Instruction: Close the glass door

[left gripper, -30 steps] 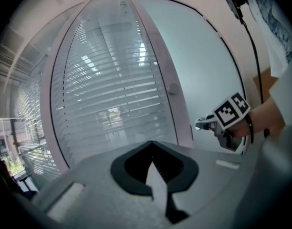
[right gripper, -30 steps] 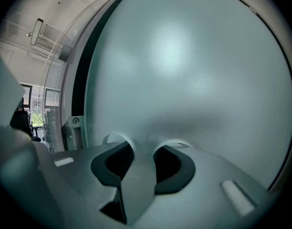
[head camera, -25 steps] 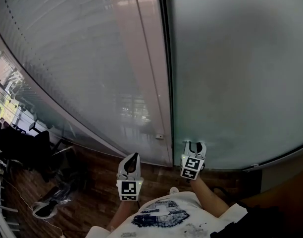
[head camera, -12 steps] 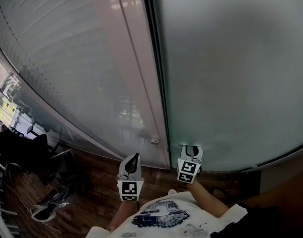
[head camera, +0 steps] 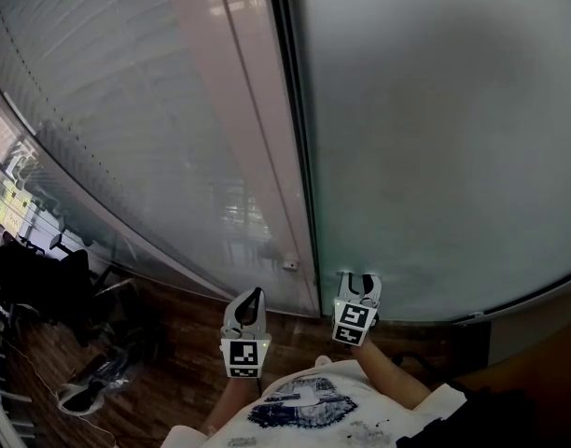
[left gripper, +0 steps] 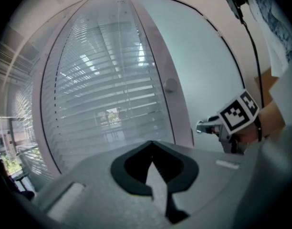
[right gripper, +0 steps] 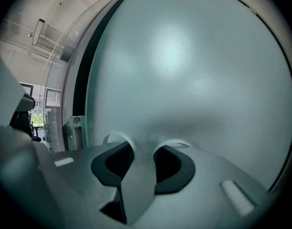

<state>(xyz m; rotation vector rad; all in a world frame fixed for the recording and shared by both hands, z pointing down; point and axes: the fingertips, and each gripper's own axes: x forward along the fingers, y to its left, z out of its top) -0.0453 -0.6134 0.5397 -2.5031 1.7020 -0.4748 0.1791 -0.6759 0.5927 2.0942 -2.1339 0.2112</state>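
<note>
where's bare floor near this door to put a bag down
Bare wood floor lies between the blinds panel and the left gripper. The far left is crowded: black chairs and a pale heap.

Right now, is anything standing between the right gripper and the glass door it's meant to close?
Nothing visible. The right gripper has its open, empty fingers right at the frosted glass door; contact can't be confirmed. The dark gap along the door's edge also looks clear.
</note>
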